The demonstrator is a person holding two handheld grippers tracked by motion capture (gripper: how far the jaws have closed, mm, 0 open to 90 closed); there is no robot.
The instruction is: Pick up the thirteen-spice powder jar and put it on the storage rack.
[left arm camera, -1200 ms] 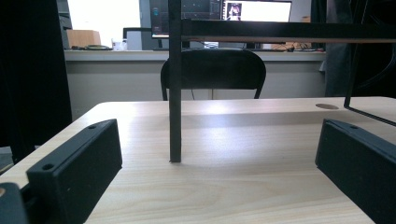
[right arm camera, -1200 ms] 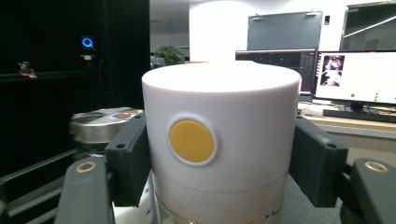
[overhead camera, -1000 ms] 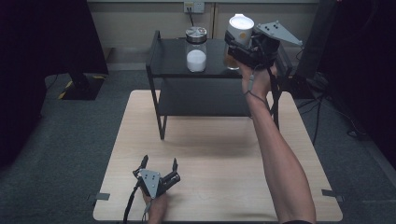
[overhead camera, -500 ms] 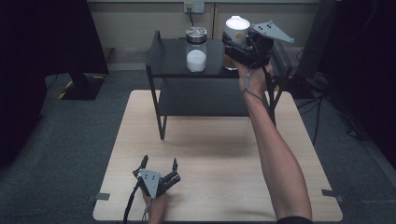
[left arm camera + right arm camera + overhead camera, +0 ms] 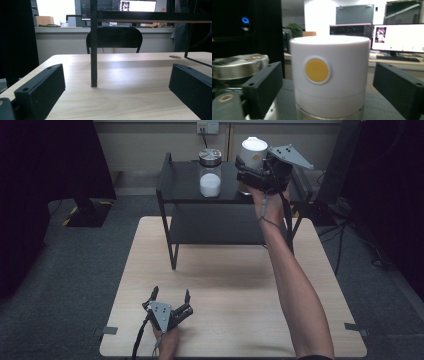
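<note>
A jar with a tall white cap and a yellow dot [image 5: 328, 75] stands on the right of the black shelf rack's top [image 5: 185, 185]; the same white-capped jar [image 5: 254, 151] appears in the high view. My right gripper [image 5: 248, 170] is at the jar and its jaws have just been opening. In the right gripper view the right gripper [image 5: 325, 82] has the jar between its jaws, with a gap on each side. My left gripper [image 5: 171, 293] rests open on the wooden table [image 5: 230, 285] near its front edge, with nothing between the jaws of the left gripper [image 5: 116, 82].
A glass jar with a metal lid and white powder [image 5: 210, 172] stands on the shelf top left of the white-capped jar, close to my right gripper's left jaw, glass jar [image 5: 237, 62]. A rack leg [image 5: 93, 50] rises ahead of my left gripper. A lower shelf sits beneath.
My right gripper's jaws have parted from the white-capped jar, which has shifted slightly left on the shelf top. The left gripper has not moved.
</note>
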